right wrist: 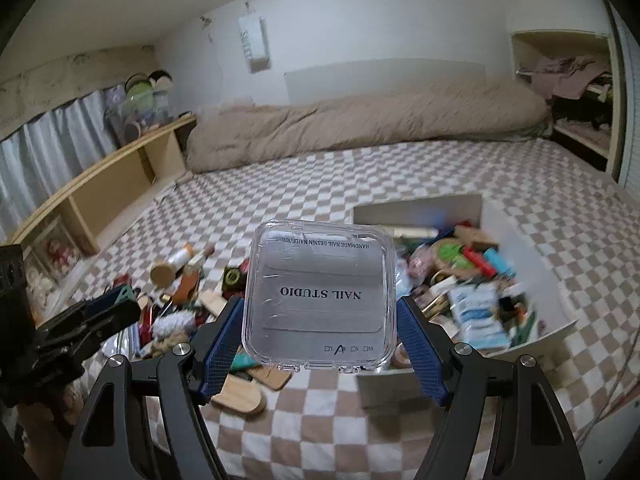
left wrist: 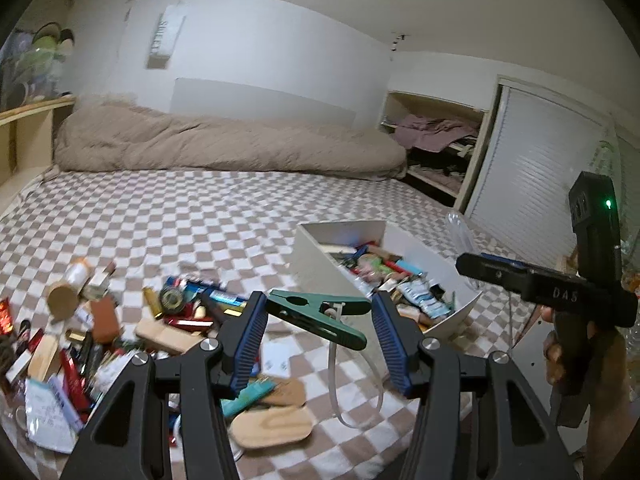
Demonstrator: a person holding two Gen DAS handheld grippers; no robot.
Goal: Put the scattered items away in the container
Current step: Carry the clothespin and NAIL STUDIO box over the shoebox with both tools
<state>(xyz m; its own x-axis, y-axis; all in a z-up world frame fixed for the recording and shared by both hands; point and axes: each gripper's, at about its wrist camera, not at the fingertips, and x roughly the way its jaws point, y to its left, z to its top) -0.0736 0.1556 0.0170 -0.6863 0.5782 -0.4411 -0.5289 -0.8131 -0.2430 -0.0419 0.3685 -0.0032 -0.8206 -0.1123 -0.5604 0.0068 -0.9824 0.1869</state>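
My left gripper [left wrist: 319, 299] is shut on a green plastic clip [left wrist: 316, 316], and a white zip-tie loop [left wrist: 356, 384] hangs from the clip. It is held above the checkered bedspread [left wrist: 200, 216], just left of the white container [left wrist: 308, 252], which holds several small items. My right gripper [right wrist: 320, 300] is shut on a clear square plastic case [right wrist: 320, 300] labelled NAIL STUDIO, in front of the white container [right wrist: 416, 208]. A pile of scattered small items [left wrist: 112, 328] lies to the left. The right gripper [left wrist: 540, 280] also shows at the right edge of the left wrist view.
A beige duvet [left wrist: 224, 144] lies across the far side of the bed. A wooden shelf [right wrist: 100, 188] runs along the left, and an open closet [left wrist: 436, 144] with a sliding door stands at the right. Wooden pieces [left wrist: 272, 424] and a tube lie near my fingers.
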